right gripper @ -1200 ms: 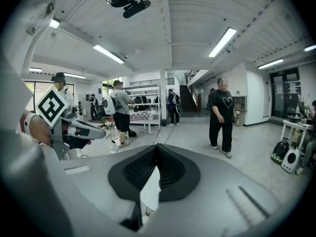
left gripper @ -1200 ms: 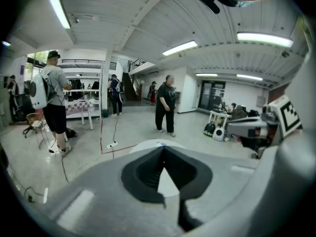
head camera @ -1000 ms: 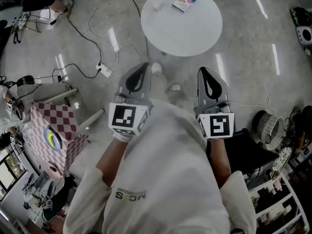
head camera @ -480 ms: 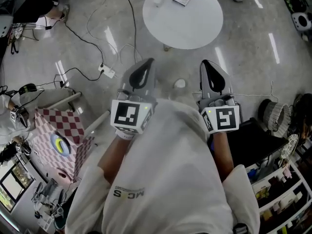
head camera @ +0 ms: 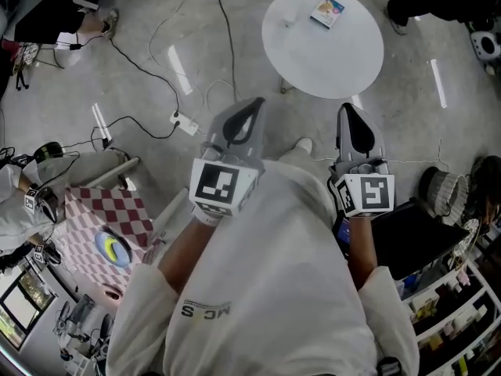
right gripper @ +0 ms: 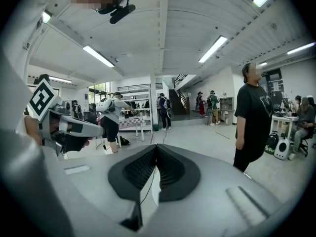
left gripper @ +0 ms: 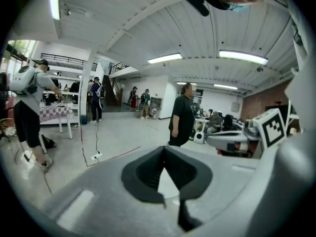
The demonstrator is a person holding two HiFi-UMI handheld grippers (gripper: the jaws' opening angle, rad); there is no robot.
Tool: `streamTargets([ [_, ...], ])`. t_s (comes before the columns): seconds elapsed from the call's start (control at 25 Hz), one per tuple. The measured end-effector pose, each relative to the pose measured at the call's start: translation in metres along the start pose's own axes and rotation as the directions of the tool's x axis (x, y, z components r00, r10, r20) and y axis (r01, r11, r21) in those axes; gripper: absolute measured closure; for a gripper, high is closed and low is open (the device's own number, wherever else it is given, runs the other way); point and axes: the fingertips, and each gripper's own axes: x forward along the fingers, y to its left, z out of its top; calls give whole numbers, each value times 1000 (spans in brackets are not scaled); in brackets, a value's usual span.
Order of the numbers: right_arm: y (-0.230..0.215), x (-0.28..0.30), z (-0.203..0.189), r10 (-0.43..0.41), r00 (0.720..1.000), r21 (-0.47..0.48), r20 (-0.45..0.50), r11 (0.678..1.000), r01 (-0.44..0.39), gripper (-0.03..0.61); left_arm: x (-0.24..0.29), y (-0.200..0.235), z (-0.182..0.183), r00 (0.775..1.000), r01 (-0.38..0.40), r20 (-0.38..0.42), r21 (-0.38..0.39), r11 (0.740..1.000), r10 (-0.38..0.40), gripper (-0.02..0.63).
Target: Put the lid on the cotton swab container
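Observation:
A round white table (head camera: 329, 53) stands ahead on the grey floor. On it lie a small colourful box (head camera: 327, 11) and a tiny pale object (head camera: 291, 22); I cannot tell which is the container or the lid. My left gripper (head camera: 251, 103) and right gripper (head camera: 350, 109) are held side by side near my chest, well short of the table. Both are shut with nothing between the jaws. The left gripper (left gripper: 164, 150) points into the room in its own view, and so does the right gripper (right gripper: 157, 147).
Cables and a power strip (head camera: 186, 124) lie on the floor to the left. A red-checked table (head camera: 102, 225) is at the lower left, shelving (head camera: 450, 319) and a basket (head camera: 438, 190) at the right. A person in black (left gripper: 182, 115) stands ahead.
The head view has shifted: the round table now sits further right and the checked table lower. Both grippers stay shut and side by side.

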Motion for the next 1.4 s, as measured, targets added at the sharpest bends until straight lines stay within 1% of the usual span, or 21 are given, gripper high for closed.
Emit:
streamTargets([
  [0.16,18,31,7,-32,999,-5,-2,999,32,592,-2,39,7,1000,29,3,1,1000,-29,614],
  [0.28,25,55,5,-48,999,1,-17,999,48,592,6,68,8,999,39,-3,-2,999,-39,614],
  [0.4,30,81,2,-50,998,4,-46,999,50,592,22,93,8,999,51,-15,-18,999,-52,614],
  [0.48,26,100,2,-46,997,-2,-60,999,46,592,40,104,11,998,64,-28,-29,998,-65,614],
  [0.72,-6,162,3,-60,995,9,-84,998,61,592,105,134,25,992,105,-70,-17,994,-106,614],
  [0.88,-36,216,-2,-50,990,-18,-133,999,48,592,161,154,26,980,142,-140,-4,990,-141,614],
  [1.0,-60,258,-3,-33,986,-39,-161,999,27,592,205,168,34,972,165,-175,16,986,-159,614],
  [1.16,-84,305,-7,4,982,-41,-186,999,-12,592,252,183,42,967,162,-201,22,986,-155,614],
  [1.4,-111,351,-36,7,959,-53,-283,998,-23,592,300,195,29,950,169,-267,1,986,-162,614],
])
